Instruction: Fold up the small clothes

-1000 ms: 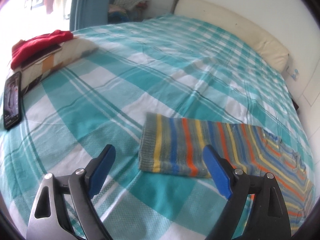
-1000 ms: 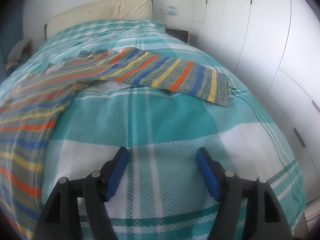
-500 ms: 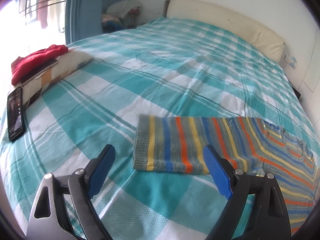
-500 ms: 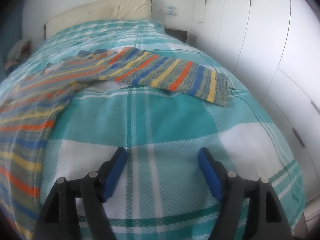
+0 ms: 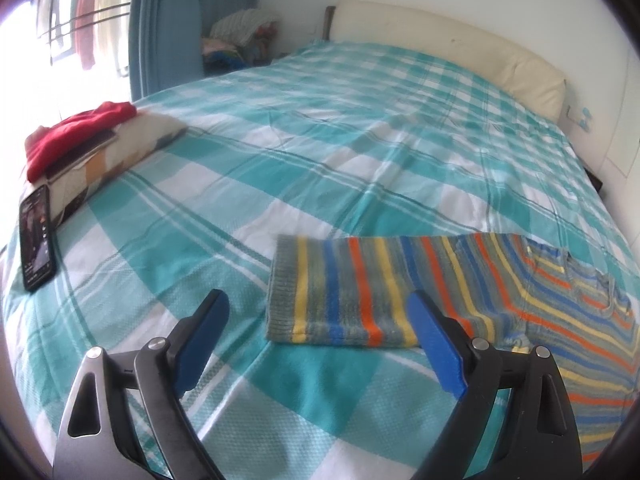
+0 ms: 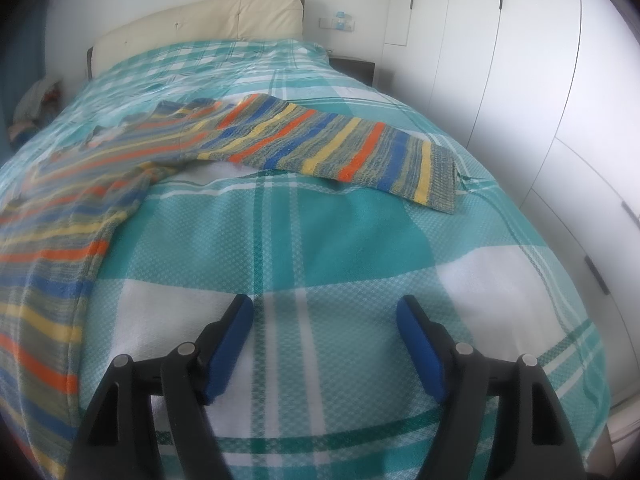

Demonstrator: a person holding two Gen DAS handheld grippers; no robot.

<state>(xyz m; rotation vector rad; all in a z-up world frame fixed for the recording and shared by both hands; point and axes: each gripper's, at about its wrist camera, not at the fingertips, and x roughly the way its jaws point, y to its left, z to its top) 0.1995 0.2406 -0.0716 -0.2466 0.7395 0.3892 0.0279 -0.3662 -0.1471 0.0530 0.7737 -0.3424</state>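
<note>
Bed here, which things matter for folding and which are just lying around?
For the job:
striped sweater, spread flat
left gripper, open
right gripper, open

Lying about:
phone
red garment on a pillow
clothes pile by the curtain

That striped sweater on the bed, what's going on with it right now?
A person holds a gripper in each hand over a teal checked bed. The striped sweater lies spread flat, both sleeves stretched out, nothing folded yet. The left gripper is open just short of one sleeve's cuff. The right gripper is open over bare bedspread, the other sleeve farther ahead. Neither grips anything. A phone and a red garment sit aside.
</note>
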